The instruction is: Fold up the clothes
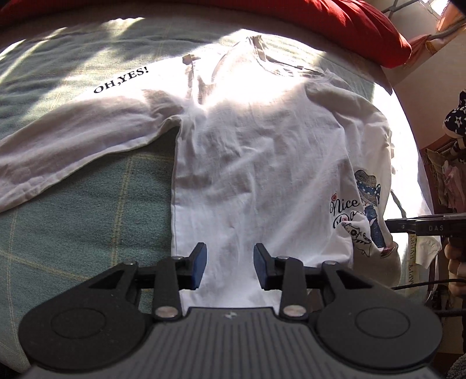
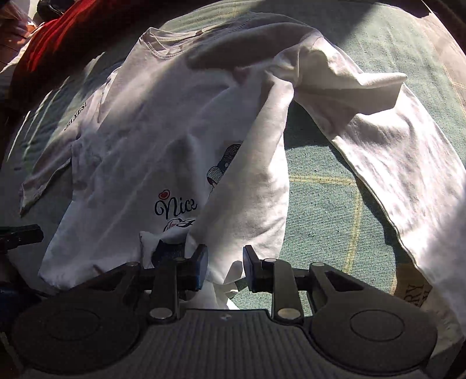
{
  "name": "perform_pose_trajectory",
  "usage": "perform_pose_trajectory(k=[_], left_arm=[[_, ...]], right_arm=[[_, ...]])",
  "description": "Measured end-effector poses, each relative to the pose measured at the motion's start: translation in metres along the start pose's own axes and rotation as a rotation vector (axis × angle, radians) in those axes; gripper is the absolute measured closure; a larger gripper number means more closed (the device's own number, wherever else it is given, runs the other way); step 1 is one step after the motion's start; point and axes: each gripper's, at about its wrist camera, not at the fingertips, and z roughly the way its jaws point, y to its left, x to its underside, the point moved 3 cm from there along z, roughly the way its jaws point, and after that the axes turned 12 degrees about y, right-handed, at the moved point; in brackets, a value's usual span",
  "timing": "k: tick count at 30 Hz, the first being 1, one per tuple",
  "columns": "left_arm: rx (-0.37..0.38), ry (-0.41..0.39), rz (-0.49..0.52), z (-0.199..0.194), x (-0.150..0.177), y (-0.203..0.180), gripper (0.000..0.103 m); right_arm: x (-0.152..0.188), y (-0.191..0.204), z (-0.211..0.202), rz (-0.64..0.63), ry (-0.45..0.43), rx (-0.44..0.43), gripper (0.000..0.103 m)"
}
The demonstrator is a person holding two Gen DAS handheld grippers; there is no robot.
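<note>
A white long-sleeved shirt (image 1: pixel 256 151) lies spread on green checked bedding (image 1: pixel 87 233), with "OH,YES!" printed on its left sleeve (image 1: pixel 121 80) and a "Nice" cartoon print (image 1: pixel 345 205) by its right side. My left gripper (image 1: pixel 230 265) hovers over the hem, jaws apart, and the cloth lies flat beneath them. In the right wrist view the shirt's right side (image 2: pixel 247 186) is folded over onto the body. My right gripper (image 2: pixel 225 266) has a loose fold of this cloth between its parted blue pads. The right sleeve (image 2: pixel 393 163) trails off to the right.
A red cushion (image 1: pixel 349 23) lies along the bed's far edge. Clothes hang at the right (image 1: pixel 454 122), beyond the bed. The right gripper's fingers (image 1: pixel 407 226) and a hand (image 1: pixel 455 262) show at the left view's right edge. Bare bedding (image 2: pixel 326 204) lies between body and sleeve.
</note>
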Motion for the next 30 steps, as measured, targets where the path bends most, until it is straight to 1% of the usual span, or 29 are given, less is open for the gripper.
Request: perform_pose_trajectory(k=[3,4,7,10,12,14,17,21,22,24,26,27,30], left_arm=[[0.018,0.009,0.041,0.007,-0.007,-0.017,0.069],[0.024,0.013,0.055,0.009,-0.009,-0.022,0.069],[0.032,0.027,0.070,0.017,-0.012,-0.031,0.069],[0.042,0.045,0.065,0.026,-0.013,-0.037,0.069],[0.047,0.053,0.068,0.031,-0.014,-0.042,0.069],[0.047,0.061,0.078,0.033,-0.013,-0.047,0.069],[0.044,0.070,0.088,0.034,-0.012,-0.051,0.069],[0.039,0.081,0.084,0.036,-0.011,-0.052,0.067],[0.039,0.084,0.080,0.036,-0.010,-0.051,0.067],[0.037,0.090,0.074,0.039,-0.009,-0.051,0.067],[0.037,0.094,0.074,0.041,-0.007,-0.051,0.067],[0.037,0.098,0.073,0.042,-0.007,-0.051,0.066],[0.040,0.110,0.071,0.046,-0.005,-0.051,0.066]], right_arm=[[0.002,0.018,0.006,-0.049,0.022,-0.146,0.072],[0.007,0.020,0.004,-0.060,0.024,-0.172,0.072],[0.024,0.010,-0.003,-0.051,0.018,-0.162,0.072],[0.039,-0.014,-0.012,0.024,-0.004,-0.179,0.071],[0.047,-0.034,-0.017,0.089,-0.033,-0.184,0.066],[0.048,-0.049,-0.016,0.143,-0.067,-0.170,0.066],[0.042,-0.066,-0.016,0.189,-0.135,-0.209,0.066],[0.035,-0.078,-0.009,0.179,-0.201,-0.131,0.065],[0.033,-0.080,0.001,0.176,-0.185,-0.117,0.065],[0.030,-0.081,0.017,0.150,-0.148,-0.168,0.065],[0.027,-0.073,0.029,0.116,-0.135,-0.151,0.065],[0.025,-0.066,0.033,0.087,-0.145,-0.134,0.065],[0.016,-0.051,0.039,0.046,-0.156,-0.148,0.065]])
